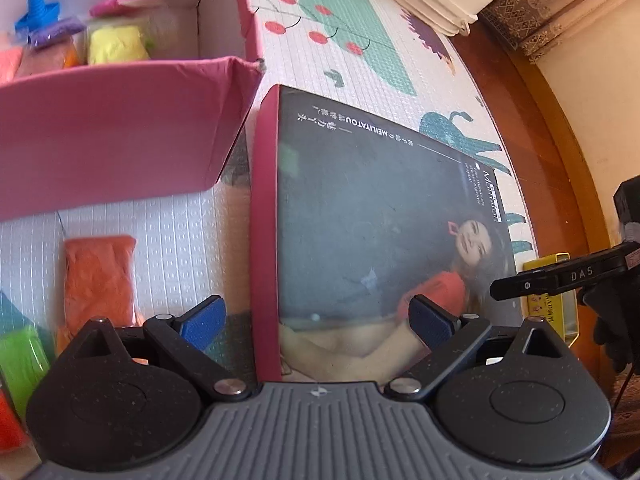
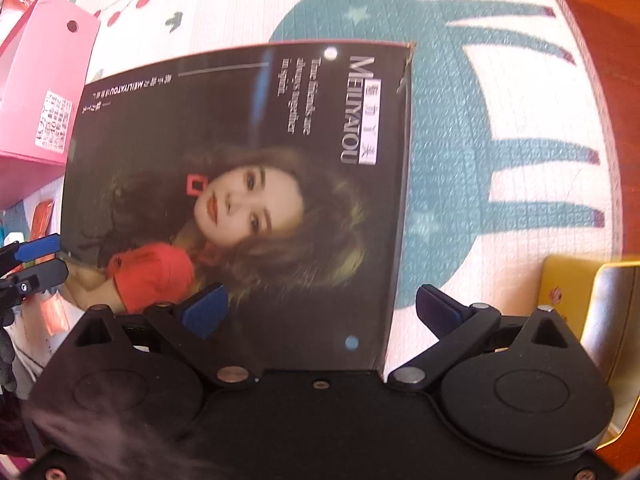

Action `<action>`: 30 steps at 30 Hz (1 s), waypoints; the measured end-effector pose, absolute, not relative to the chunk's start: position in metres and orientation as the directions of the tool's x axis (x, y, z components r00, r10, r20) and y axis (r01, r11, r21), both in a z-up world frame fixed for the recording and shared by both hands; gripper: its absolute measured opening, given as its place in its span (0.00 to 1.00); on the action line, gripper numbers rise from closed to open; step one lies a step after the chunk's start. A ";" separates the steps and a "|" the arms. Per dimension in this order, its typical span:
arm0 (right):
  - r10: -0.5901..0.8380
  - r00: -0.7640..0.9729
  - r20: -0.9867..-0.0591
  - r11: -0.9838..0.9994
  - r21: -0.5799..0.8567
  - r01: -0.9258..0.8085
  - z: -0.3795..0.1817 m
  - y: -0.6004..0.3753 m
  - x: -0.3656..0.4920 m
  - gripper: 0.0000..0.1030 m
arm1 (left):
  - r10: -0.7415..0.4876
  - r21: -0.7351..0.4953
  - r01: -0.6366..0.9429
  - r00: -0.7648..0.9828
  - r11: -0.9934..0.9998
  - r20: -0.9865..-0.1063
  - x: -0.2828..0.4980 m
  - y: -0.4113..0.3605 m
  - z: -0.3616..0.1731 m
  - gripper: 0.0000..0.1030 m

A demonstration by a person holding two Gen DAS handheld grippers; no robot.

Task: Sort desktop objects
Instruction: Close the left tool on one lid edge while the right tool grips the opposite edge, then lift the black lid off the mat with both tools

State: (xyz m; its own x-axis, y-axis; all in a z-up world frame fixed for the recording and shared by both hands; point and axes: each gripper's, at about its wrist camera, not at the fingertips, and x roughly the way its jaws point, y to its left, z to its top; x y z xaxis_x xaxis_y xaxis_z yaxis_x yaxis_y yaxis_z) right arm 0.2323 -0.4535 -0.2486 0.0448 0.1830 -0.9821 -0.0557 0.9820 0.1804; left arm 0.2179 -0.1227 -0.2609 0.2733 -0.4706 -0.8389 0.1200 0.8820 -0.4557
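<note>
A dark box lid (image 1: 380,216) printed with a woman's portrait lies flat on the play mat; it also shows in the right wrist view (image 2: 248,184). My left gripper (image 1: 316,320) is open, its jaws straddling the lid's near left edge. My right gripper (image 2: 320,312) is open over the lid's near right corner. The open pink box (image 1: 120,136) holds several clay packs, including a yellow one (image 1: 116,44). An orange clay pack (image 1: 98,280) and a green one (image 1: 22,360) lie on the mat left of the lid.
A yellow tin (image 1: 560,300) sits right of the lid, also in the right wrist view (image 2: 600,312). The mat ends at a wooden floor edge (image 1: 560,160). The pink box side with a label (image 2: 44,92) stands left of the lid.
</note>
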 end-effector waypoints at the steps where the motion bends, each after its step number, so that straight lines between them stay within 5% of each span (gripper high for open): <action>1: 0.178 0.055 -0.982 0.983 0.175 -0.059 -0.250 -0.453 0.232 0.99 | -0.459 -0.438 0.136 0.286 0.889 -0.842 0.217 -0.127 -0.262 0.95; 5: 0.196 0.068 -0.978 0.980 0.194 -0.035 -0.258 -0.453 0.229 0.99 | -0.392 -0.345 0.199 0.300 0.917 -0.870 0.217 -0.141 -0.266 0.95; 13: 0.206 0.045 -0.978 0.968 0.197 -0.154 -0.255 -0.435 0.216 0.99 | -0.447 -0.403 0.209 0.258 0.891 -0.856 0.215 -0.142 -0.269 0.92; 30: 0.198 0.236 -0.951 0.973 0.162 -0.167 -0.138 -0.452 0.216 0.99 | -0.543 -0.445 0.339 0.299 0.829 -0.785 0.216 -0.146 -0.184 0.91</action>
